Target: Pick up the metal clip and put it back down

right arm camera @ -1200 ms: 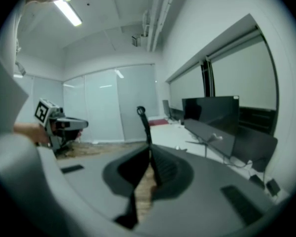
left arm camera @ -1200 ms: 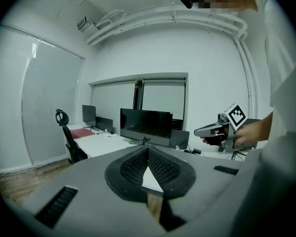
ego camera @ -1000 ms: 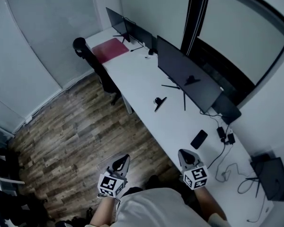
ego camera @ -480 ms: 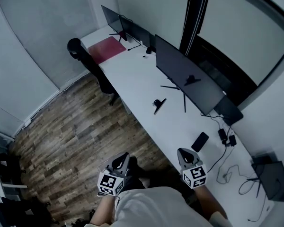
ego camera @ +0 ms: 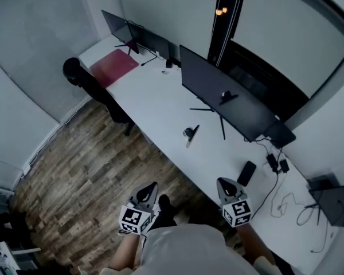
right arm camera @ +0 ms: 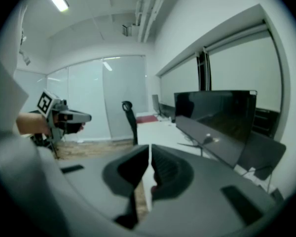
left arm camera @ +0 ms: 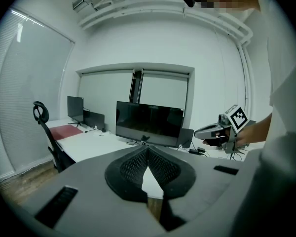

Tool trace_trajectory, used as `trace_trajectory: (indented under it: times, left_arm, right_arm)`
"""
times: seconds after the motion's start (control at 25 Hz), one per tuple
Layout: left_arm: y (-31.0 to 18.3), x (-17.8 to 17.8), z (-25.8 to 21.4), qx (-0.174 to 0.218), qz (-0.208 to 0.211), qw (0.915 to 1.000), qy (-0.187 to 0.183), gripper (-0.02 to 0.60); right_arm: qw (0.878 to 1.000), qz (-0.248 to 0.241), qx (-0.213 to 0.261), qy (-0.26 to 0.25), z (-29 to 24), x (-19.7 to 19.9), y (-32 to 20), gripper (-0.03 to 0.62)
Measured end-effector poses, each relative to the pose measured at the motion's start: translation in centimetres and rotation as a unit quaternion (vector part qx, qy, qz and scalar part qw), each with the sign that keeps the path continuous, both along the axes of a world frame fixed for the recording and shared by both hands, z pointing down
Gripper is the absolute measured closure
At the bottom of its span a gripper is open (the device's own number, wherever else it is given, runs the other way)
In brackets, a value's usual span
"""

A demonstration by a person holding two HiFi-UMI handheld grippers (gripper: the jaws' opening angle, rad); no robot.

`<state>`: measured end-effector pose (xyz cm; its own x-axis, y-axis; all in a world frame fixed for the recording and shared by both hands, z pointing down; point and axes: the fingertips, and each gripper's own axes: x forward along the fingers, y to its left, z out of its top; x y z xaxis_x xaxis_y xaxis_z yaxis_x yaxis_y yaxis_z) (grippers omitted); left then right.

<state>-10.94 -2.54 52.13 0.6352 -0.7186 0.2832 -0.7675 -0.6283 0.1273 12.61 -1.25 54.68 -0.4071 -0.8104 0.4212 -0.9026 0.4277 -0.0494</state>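
Note:
A small dark and silvery object, seemingly the metal clip [ego camera: 190, 134], lies on the long white desk [ego camera: 160, 105] in front of the big monitor [ego camera: 223, 93]. Both grippers are held low near the person's body, well short of the clip. My left gripper [ego camera: 149, 188] hangs over the wooden floor, shut and empty; the left gripper view shows its jaws [left arm camera: 148, 151] meeting with nothing between them. Over the desk's near edge my right gripper [ego camera: 223, 184] is also shut and empty, its jaws [right arm camera: 150, 149] together. The clip does not show in either gripper view.
A black phone [ego camera: 247, 173] and cables [ego camera: 278, 202] lie on the desk right of my right gripper. A dark device [ego camera: 332, 204] stands at the far right. A black office chair [ego camera: 80, 76], a red mat [ego camera: 112, 66] and two more monitors [ego camera: 132, 33] are at the desk's far end.
The person has moved along the desk with both grippers; the clip and monitor now sit nearer in the head view. Both grippers stay shut and empty.

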Motion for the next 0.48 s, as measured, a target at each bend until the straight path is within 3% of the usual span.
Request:
trace_trajectory:
  times: [0.48]
  left_arm:
    - [-8.4, -3.2, 2.8, -0.037, 0.097, 0.9945, 0.01, 0.551]
  right_arm:
    - [0.997, 0.076, -0.023, 0.019, 0.8, -4.5, -5.0, 0.56]
